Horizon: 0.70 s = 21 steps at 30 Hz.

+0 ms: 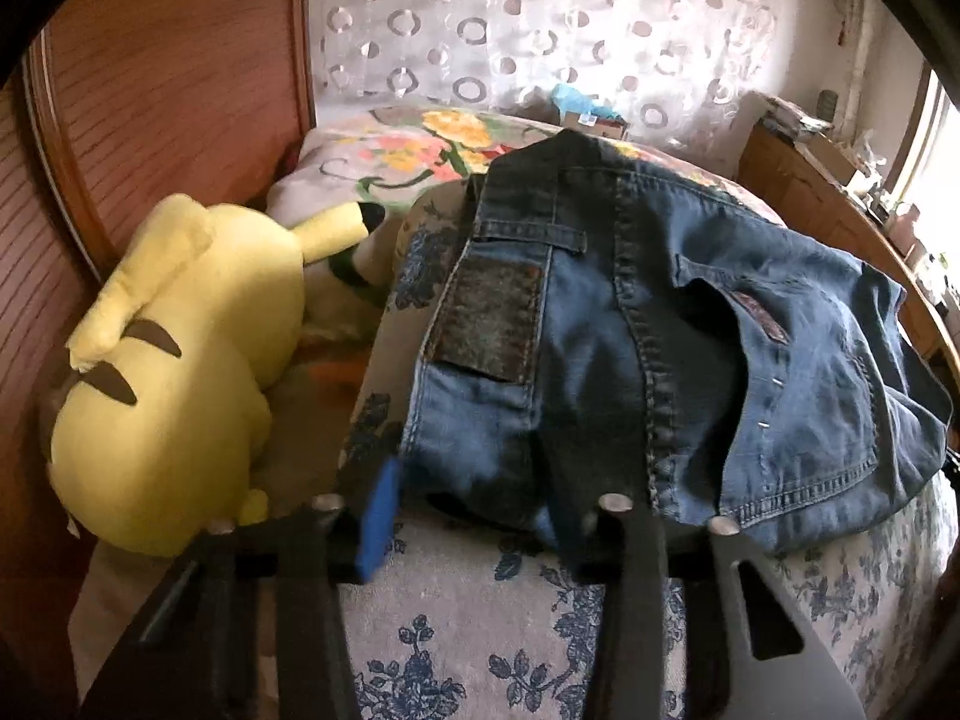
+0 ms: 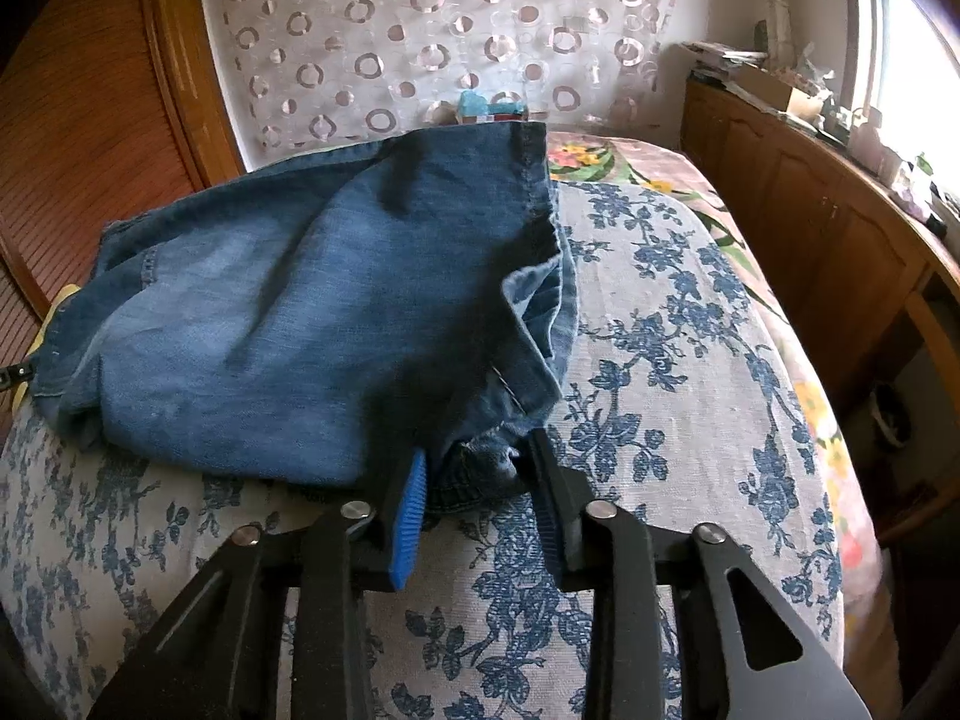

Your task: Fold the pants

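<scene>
Left wrist view: plush toy (image 1: 180, 360) far left; jeans (image 1: 630, 348) bunched on floral bedspread (image 1: 480, 630).
Left gripper (image 1: 474, 516): jaws wide, straddling near denim edge; a shallow bite could slip.
Right gripper (image 2: 480, 498): jaws part-open around hem; layers may separate.

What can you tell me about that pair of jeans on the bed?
The jeans are blue denim, faded in patches, folded into a loose bundle on the flower-print bedspread. The waistband, a belt loop, a dark brown patch and a stitched back pocket face up in the left view. The left gripper and right gripper each straddle the near edge, fingers open around the cloth.
</scene>
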Each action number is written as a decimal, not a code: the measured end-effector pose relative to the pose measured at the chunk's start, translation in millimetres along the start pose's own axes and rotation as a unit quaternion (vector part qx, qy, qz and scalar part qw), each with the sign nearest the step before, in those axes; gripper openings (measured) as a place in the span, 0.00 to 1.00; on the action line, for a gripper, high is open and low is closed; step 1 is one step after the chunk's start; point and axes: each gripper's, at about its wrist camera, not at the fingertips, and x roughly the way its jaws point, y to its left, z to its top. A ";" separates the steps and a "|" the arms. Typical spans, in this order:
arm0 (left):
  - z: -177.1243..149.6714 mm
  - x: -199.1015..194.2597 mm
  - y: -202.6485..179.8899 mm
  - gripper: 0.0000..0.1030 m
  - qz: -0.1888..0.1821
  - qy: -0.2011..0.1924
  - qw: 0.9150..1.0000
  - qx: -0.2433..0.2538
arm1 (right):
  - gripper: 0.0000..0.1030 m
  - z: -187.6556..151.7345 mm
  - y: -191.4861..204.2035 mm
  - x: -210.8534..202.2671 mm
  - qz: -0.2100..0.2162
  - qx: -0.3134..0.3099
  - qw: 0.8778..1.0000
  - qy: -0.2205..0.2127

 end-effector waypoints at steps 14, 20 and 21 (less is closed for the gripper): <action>7.8 -49.3 -14.6 0.16 -0.009 -0.050 0.999 0.020 | 0.17 19.8 -13.4 -34.6 0.038 0.010 0.998 -0.048; 5.1 -78.6 -19.5 0.15 -0.010 -0.080 0.996 0.027 | 0.16 21.4 -22.6 -58.3 0.044 0.017 0.996 -0.076; 4.0 -83.5 -19.0 0.15 -0.012 -0.083 0.996 0.025 | 0.16 21.1 -21.6 -63.2 0.043 0.015 0.996 -0.081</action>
